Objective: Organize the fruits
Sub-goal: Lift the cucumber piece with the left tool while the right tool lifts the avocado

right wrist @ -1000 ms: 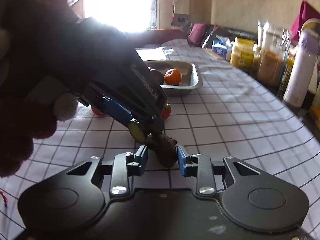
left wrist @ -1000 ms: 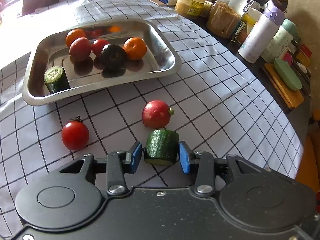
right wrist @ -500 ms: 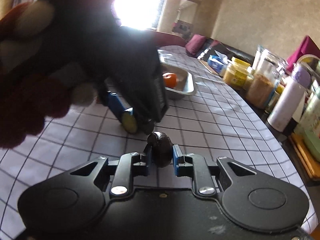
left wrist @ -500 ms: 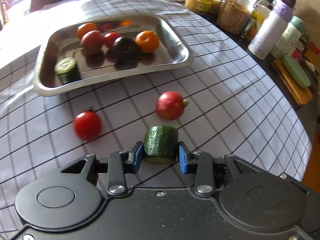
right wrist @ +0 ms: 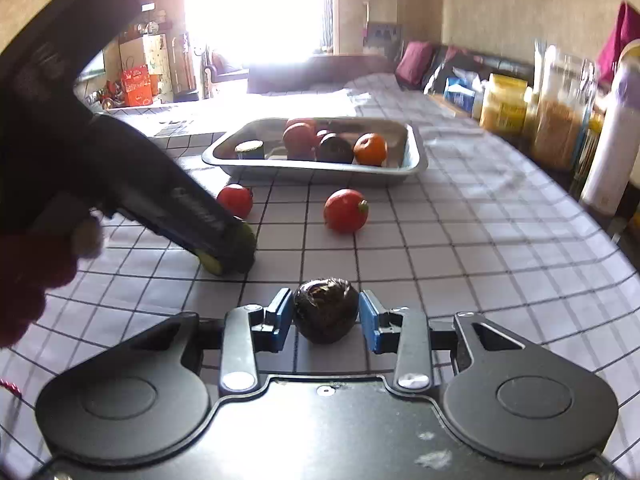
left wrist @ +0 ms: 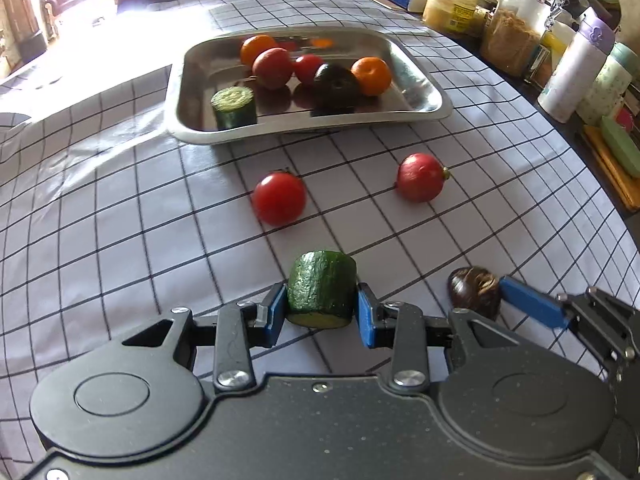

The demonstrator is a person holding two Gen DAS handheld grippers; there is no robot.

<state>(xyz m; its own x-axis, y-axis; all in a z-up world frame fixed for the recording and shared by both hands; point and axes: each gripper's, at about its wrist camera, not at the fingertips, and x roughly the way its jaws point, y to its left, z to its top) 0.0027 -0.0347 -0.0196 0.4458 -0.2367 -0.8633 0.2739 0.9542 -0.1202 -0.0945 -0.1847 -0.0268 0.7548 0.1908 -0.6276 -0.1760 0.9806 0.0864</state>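
Observation:
My left gripper (left wrist: pixel 322 312) is shut on a green cucumber chunk (left wrist: pixel 322 286), held just above the checked cloth. My right gripper (right wrist: pixel 325 316) is shut on a dark brown round fruit (right wrist: pixel 326 308); it also shows in the left wrist view (left wrist: pixel 474 292). A red tomato (left wrist: pixel 279 199) and a red radish-like fruit (left wrist: pixel 420 177) lie loose on the cloth. Beyond them a steel tray (left wrist: pixel 424 108) holds another cucumber chunk (left wrist: pixel 234 106), two oranges, red fruits and a dark avocado (left wrist: pixel 335 84). The tray also shows in the right wrist view (right wrist: pixel 416 160).
Jars, a yellow-lidded tub (left wrist: pixel 450 8), a white bottle (left wrist: pixel 572 68) and a tissue box stand along the table's right edge. The left gripper's body and my hand (right wrist: pixel 120 176) fill the left of the right wrist view.
Both grippers have closed on their fruits and lifted them slightly. The left gripper has swung left with the cucumber chunk, away from the right one.

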